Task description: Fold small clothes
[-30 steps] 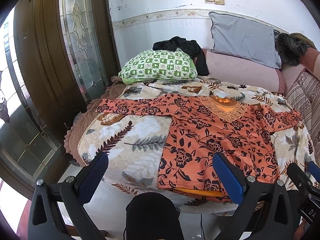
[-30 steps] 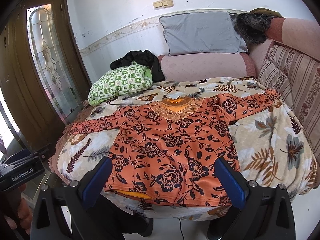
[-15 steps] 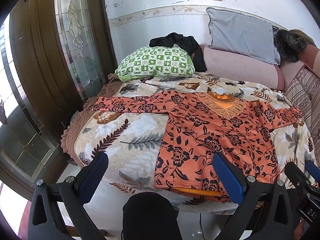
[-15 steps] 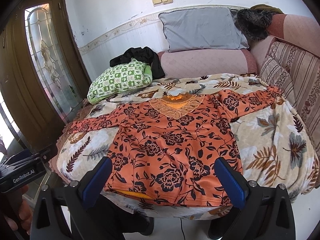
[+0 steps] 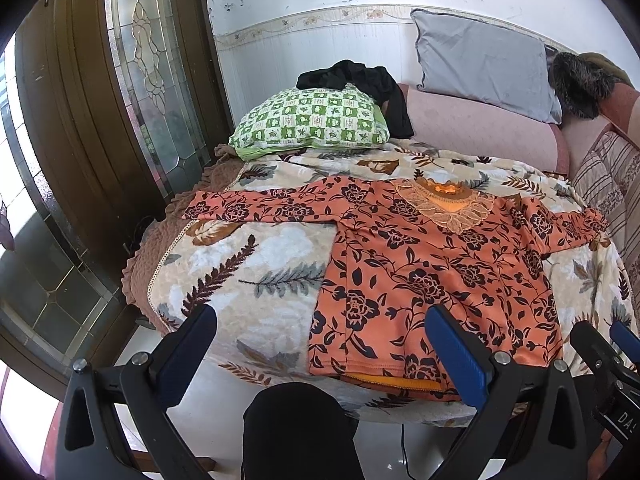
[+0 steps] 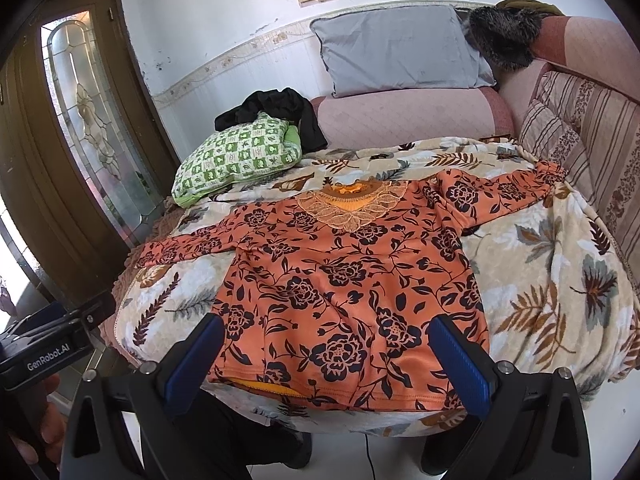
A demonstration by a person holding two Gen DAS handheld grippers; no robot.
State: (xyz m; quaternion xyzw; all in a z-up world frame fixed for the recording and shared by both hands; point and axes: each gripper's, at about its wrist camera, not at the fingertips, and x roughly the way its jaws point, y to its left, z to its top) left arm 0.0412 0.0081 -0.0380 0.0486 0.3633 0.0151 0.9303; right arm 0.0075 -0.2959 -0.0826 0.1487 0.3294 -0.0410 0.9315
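Spread flat on the bed [image 6: 560,280], hem at its near edge, lies an orange floral blouse [image 6: 344,280]. Both grippers, left [image 5: 320,344] and right [image 6: 328,352], hover with fingers released. Soft, light, likely slippery cloth; pinch sleeve ends or hem corners.

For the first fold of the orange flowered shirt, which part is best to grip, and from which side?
Probably the cuffs. The orange flowered long-sleeved shirt lies flat, front up, with both sleeves spread out. The open left gripper could pinch the left sleeve cuff from the door side; the open right gripper the right sleeve cuff from the sofa side.
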